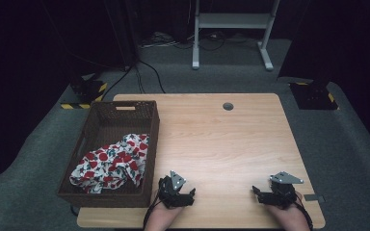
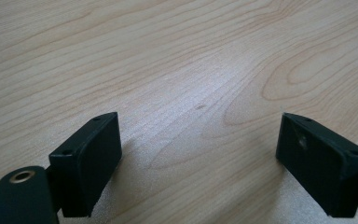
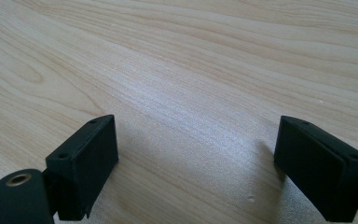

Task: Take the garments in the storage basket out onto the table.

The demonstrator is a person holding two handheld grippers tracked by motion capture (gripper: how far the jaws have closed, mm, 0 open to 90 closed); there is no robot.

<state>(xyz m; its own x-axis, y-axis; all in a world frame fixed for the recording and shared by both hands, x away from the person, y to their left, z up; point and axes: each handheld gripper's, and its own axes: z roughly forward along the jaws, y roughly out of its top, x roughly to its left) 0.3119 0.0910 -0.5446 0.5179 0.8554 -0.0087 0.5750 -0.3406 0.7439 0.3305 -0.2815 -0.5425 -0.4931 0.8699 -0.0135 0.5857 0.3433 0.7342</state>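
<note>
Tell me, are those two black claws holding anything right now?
Nothing. The left gripper and right gripper both have open jaws over the bare table.

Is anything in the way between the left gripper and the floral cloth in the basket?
Yes: the wicker basket's right wall stands between the left gripper and the red-and-white floral cloth, which lies inside the basket. The cloth looks reachable only from above. The tabletop between gripper and basket is bare, and the gripper's jaws are open with nothing between them.
</note>
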